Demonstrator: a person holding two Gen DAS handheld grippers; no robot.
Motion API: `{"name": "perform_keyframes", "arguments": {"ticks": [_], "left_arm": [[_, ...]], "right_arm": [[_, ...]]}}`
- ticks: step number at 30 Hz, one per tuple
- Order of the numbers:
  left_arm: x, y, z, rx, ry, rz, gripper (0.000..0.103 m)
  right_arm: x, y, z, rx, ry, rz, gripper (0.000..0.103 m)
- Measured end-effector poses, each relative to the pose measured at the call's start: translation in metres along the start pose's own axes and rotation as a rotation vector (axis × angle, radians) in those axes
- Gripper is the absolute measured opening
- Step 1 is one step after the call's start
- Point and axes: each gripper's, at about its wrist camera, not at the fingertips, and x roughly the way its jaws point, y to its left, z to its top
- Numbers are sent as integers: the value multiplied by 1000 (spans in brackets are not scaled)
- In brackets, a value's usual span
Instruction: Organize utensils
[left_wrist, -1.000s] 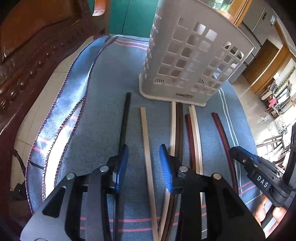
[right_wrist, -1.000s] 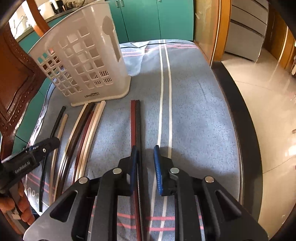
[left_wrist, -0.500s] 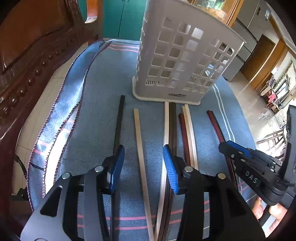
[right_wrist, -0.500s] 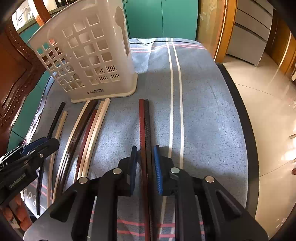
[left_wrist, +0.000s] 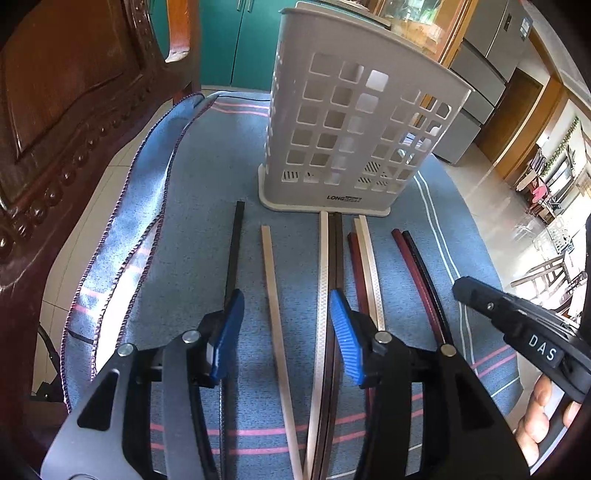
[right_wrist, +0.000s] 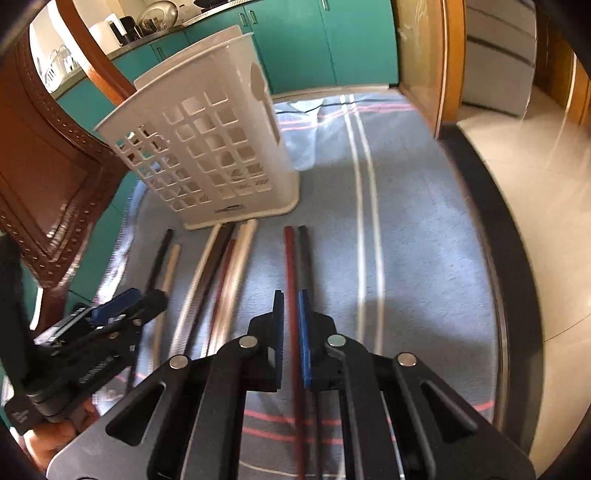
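A table with a dark rim (right_wrist: 491, 236) carries a blue cloth (left_wrist: 207, 177) with pink and white stripes, its left edge folded over; on the cloth, at the far side, stands a white perforated utensil holder (left_wrist: 354, 122); nearer lie chopsticks in a row, running near to far: a black one (left_wrist: 233, 258) at the left, then a pale one (left_wrist: 271, 291); a pale and dark brown pair (left_wrist: 328, 266) touching the holder's base; a reddish and two pale ones (left_wrist: 364, 266) together; a red and black pair (left_wrist: 419, 273) at the right.
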Motion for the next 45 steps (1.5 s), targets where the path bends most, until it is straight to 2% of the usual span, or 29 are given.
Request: {"name": "perform_keyframes", "arguments": {"ticks": [5, 7, 10, 14, 15, 21, 29, 32, 35, 45], "left_arm": [[-1, 1, 0, -2, -9, 8, 52], [-1, 1, -1, 0, -8, 10, 52], [0, 0, -1, 3, -6, 11, 52], [1, 1, -1, 2, -6, 13, 52], [1, 0, -1, 3, -5, 13, 52], [2, 0, -1, 10, -6, 16, 52], [2, 0, 0, 12, -8, 20, 55], [2, 0, 0, 12, -9, 19, 55], [2, 0, 0, 12, -9, 19, 56], [3, -1, -1, 20, -4, 26, 58]], "right_arm": [[10, 8, -5, -69, 29, -34, 11], [16, 10, -7, -93, 35, -75, 11], [27, 5, -7, -85, 56, -102, 11], [31, -5, -6, -51, 64, -81, 11], [30, -5, -6, -48, 63, -72, 7], [16, -8, -2, -22, 33, -16, 6], [5, -13, 3, 43, 37, 111, 6], [8, -17, 1, 40, 34, 37, 6], [12, -28, 0, 72, 56, 66, 6], [16, -33, -4, 72, 61, 41, 6]]}}
